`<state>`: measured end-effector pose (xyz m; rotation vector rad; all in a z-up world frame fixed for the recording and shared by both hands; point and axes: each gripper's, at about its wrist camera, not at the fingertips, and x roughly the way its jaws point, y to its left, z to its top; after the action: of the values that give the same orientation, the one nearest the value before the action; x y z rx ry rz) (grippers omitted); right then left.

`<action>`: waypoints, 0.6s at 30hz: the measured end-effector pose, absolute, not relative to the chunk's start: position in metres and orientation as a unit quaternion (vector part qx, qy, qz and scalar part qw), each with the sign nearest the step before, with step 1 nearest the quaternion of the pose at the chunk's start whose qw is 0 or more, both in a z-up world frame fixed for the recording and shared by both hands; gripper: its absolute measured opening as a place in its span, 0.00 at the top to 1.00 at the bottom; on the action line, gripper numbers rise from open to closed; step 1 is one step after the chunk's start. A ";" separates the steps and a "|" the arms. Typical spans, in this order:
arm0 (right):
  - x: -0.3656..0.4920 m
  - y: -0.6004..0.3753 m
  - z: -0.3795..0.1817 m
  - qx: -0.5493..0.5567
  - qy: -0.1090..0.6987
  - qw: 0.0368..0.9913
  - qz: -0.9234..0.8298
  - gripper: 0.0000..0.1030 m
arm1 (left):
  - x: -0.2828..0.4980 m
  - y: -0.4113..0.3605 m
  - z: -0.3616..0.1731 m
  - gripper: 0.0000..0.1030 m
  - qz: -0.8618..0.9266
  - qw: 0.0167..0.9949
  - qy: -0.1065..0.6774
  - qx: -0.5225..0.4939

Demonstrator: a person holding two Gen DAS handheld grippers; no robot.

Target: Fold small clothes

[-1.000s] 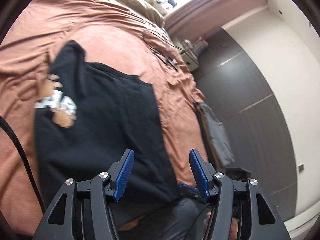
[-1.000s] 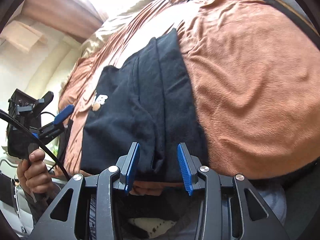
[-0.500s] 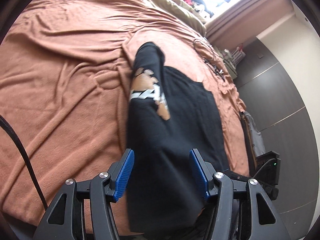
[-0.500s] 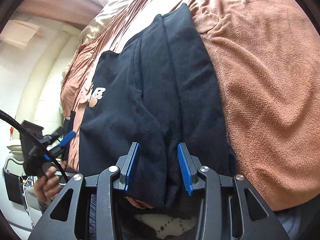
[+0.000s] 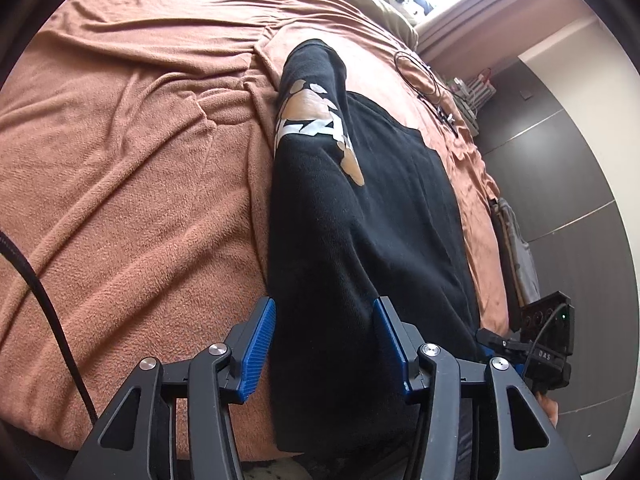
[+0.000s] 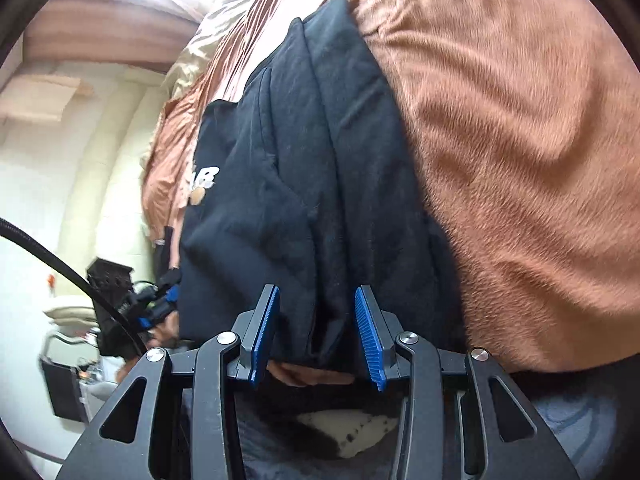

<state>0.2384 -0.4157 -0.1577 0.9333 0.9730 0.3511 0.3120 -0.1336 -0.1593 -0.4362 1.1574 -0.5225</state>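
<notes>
On the left of the bed's brown blanket point(image 5: 132, 184) there is only bare, rumpled fleece; the black garment point(image 5: 352, 240) lies lengthwise down the middle, its printed logo point(image 5: 316, 120) toward the far end. A second ago it spread wider, with the left claw point(image 5: 324, 344) off its near right corner; now that claw has dropped onto the near hem, its blue pads straddling the folded strip and closing, though not yet clearly pinching cloth. To the right, the right claw point(image 6: 316, 332) has sunk to the garment's other near corner, jaws part open around the layered edge without squeezing it. I judge the lengthwise folds done and both claws set to take the hem for the crosswise fold.
</notes>
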 end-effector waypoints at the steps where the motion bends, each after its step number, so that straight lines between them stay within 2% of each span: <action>1: 0.240 -0.419 -0.160 0.438 0.445 0.764 0.159 0.64 | 0.311 -0.134 -0.160 0.49 -0.242 0.783 0.537 -0.199; 6: 0.256 -0.421 -0.162 0.454 0.434 0.763 0.154 0.65 | 0.309 -0.137 -0.163 0.49 -0.243 0.778 0.547 -0.192; 9: 0.266 -0.417 -0.160 0.430 0.443 0.772 0.150 0.80 | 0.310 -0.140 -0.160 0.49 -0.244 0.779 0.547 -0.186; 11: 0.271 -0.409 -0.154 0.405 0.453 0.780 0.150 0.94 | 0.310 -0.143 -0.158 0.49 -0.243 0.780 0.547 -0.181; 12: 0.274 -0.408 -0.150 0.393 0.456 0.784 0.152 0.97 | 0.310 -0.145 -0.158 0.49 -0.243 0.781 0.547 -0.179; 18: 0.273 -0.401 -0.124 0.330 0.447 0.818 0.150 0.98 | 0.309 -0.151 -0.154 0.49 -0.239 0.784 0.545 -0.177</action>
<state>0.2731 -0.4014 -0.1240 0.7030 0.9521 0.3197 0.3087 -0.1509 -0.1541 -0.3810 1.1772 -0.5163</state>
